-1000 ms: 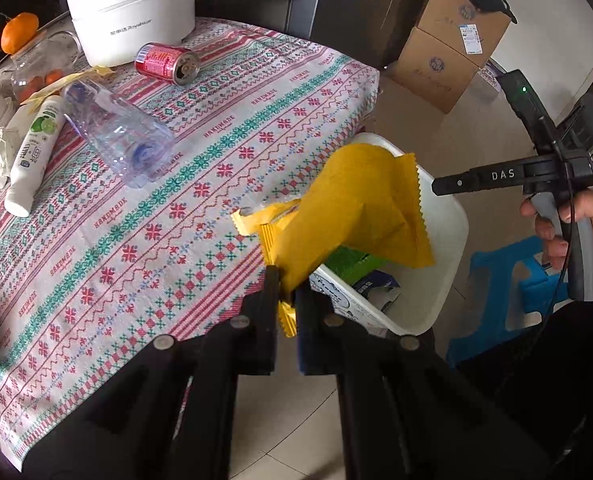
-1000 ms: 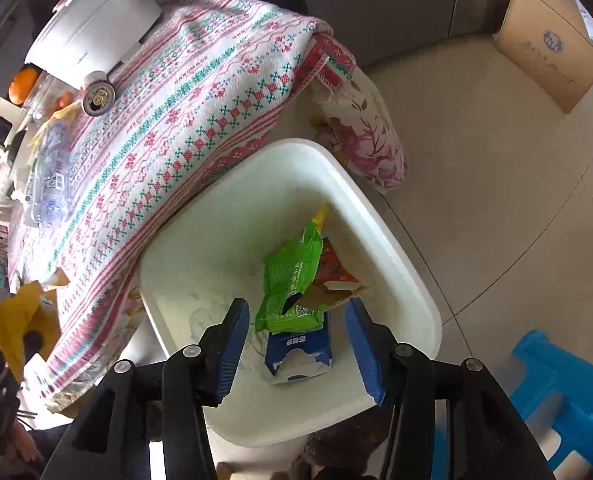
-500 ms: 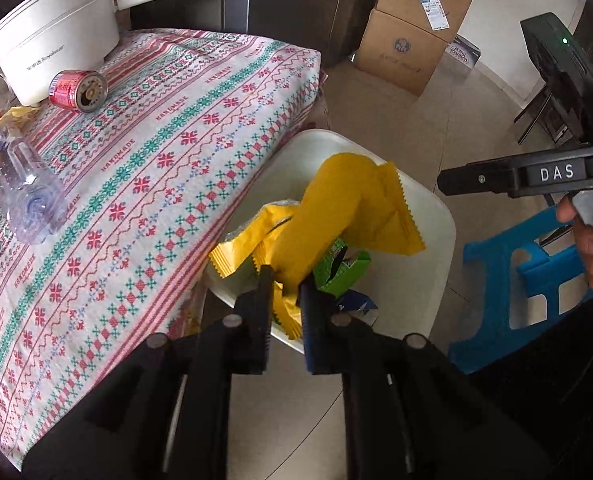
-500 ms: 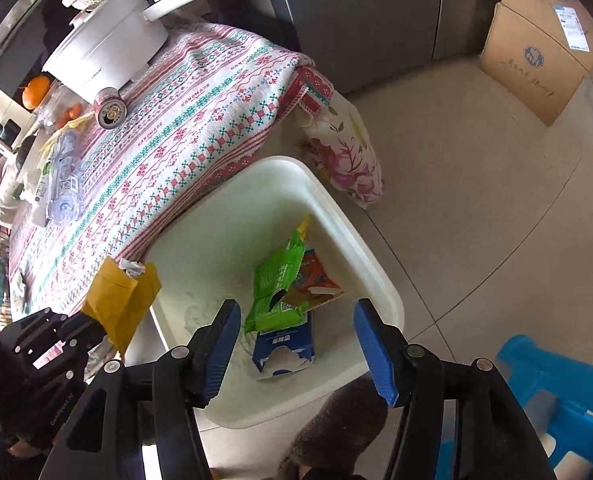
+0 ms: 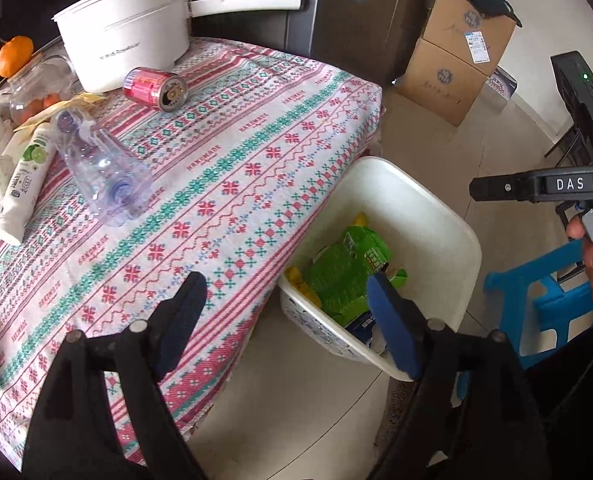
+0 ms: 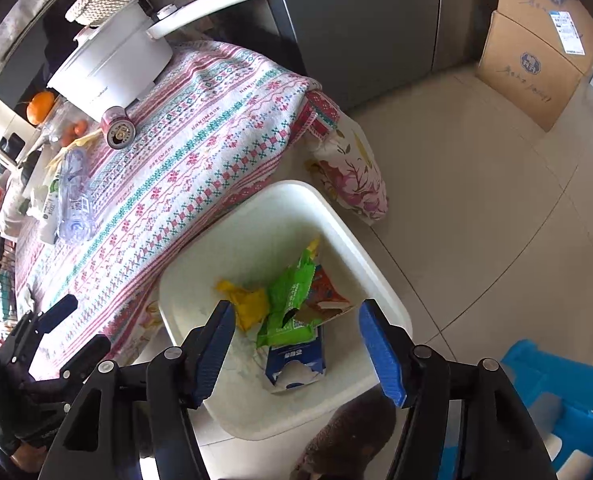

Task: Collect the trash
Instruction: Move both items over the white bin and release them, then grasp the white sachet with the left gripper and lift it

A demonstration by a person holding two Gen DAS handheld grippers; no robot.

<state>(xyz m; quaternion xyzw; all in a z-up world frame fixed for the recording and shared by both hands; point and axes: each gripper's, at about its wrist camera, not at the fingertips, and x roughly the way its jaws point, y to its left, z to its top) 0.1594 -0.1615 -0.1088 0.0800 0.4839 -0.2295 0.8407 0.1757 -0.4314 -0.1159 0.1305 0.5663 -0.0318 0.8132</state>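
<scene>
A white bin stands on the floor beside the table. It holds a yellow wrapper, a green packet and a blue carton. My left gripper is open and empty over the table's edge next to the bin; it also shows in the right wrist view. My right gripper is open and empty above the bin. On the patterned tablecloth lie a red can, a clear plastic bottle and a white tube.
A white pot stands at the table's back, with an orange and a glass jar beside it. Cardboard boxes stand on the floor behind. A blue stool is right of the bin. A floral bag leans by the table.
My left gripper opened and let the yellow wrapper fall into the bin, then drew back toward the table. The right gripper stayed open above the bin.
</scene>
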